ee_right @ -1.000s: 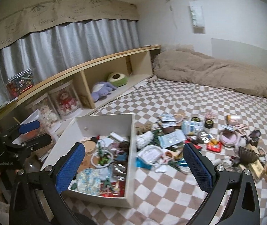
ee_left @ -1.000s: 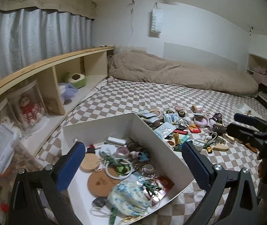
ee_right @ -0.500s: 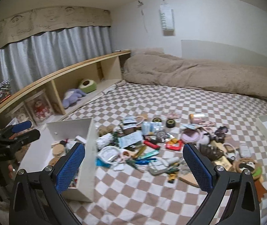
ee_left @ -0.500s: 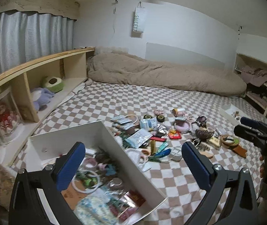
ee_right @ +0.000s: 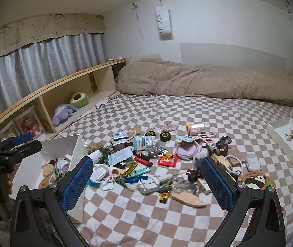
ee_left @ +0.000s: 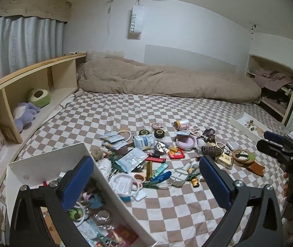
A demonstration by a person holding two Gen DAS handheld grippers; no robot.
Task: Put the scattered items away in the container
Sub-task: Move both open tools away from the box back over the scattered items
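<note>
A white open box (ee_left: 43, 160) holding several small things sits at the lower left of the checkered bed cover; the right wrist view shows the box (ee_right: 64, 146) at its left. To the right of it lies a pile of scattered items: a pink round case (ee_left: 185, 142), a red packet (ee_right: 168, 160), black tape rolls (ee_left: 159, 133), a panda coaster (ee_right: 255, 180) and a wooden leaf shape (ee_right: 188, 199). My left gripper (ee_left: 145, 161) hovers open over the box's right wall and the pile. Above the pile's near edge my right gripper (ee_right: 146, 161) is open and empty.
A shallow white tray (ee_right: 278, 142) with small blocks lies at the right. A beige duvet (ee_left: 167, 82) runs along the far wall. A wooden shelf (ee_left: 33, 82) with plush toys lines the left side. Bare checkered cover lies in front of the pile.
Both views have swung right, from over the box toward the pile. The box has slid to the lower left of each frame. Both grippers stayed open and empty.
</note>
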